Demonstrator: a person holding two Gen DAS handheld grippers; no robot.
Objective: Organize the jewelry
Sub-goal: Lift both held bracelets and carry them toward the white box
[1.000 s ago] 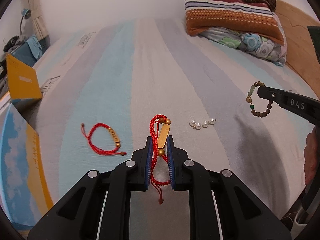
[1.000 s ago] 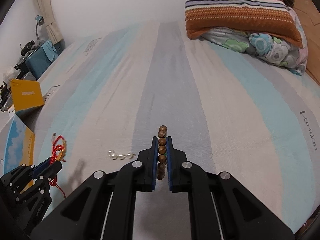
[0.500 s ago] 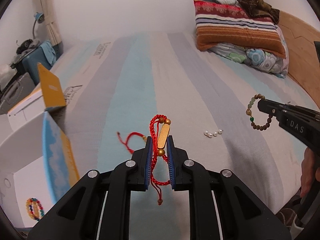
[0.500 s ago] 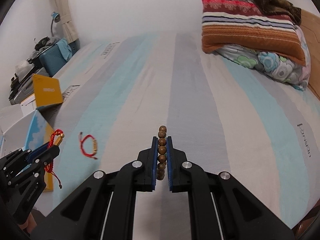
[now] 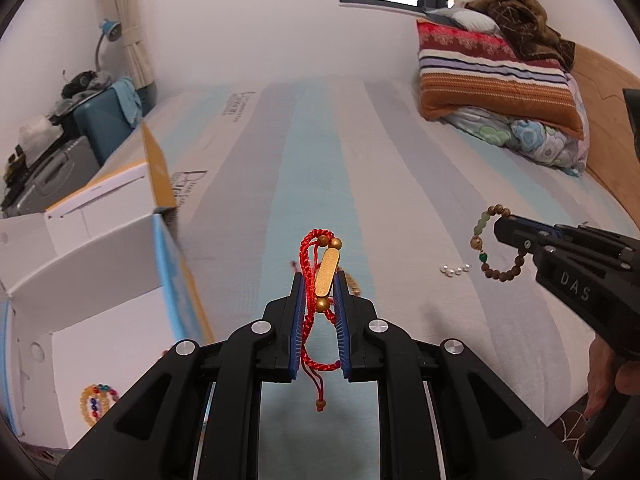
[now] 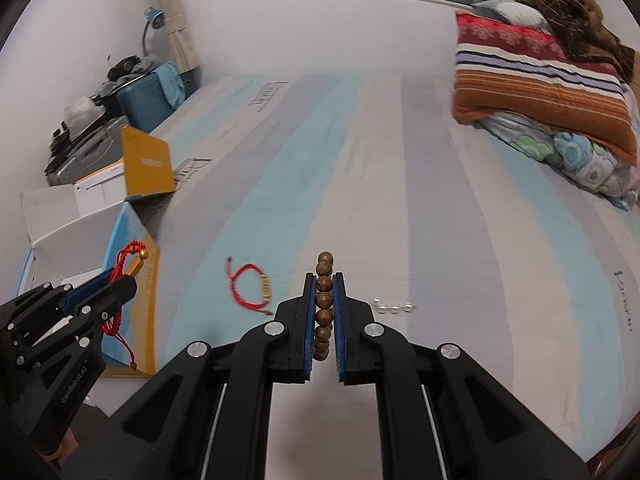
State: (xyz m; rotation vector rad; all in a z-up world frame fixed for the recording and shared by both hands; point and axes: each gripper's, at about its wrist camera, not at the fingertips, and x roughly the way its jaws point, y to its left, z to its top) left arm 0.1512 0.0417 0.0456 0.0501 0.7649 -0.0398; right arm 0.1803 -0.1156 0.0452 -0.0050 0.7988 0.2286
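**Both tools loaded; open box lying to the left**

The left tool (image 5: 318, 312) is pinching a red braided cord bracelet with gold bar (image 5: 325, 276); the white open cardboard box (image 5: 100, 280) is sitting just left, nearer this arm. The right tool (image 6: 323, 312) is gripping a brown wooden bead bracelet (image 6: 324, 300) above the bed (image 6: 400, 200).

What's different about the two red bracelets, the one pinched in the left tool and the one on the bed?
The held bracelet hangs off the bed, clamped between the left gripper's jaws; the loose bracelet lies flat on the striped sheet, touched by nothing. The held one is squeezed into a narrow, upright bunch with its cord tail dangling; the loose one spreads in an open loop. Both are red braided cord with a gold bar charm.
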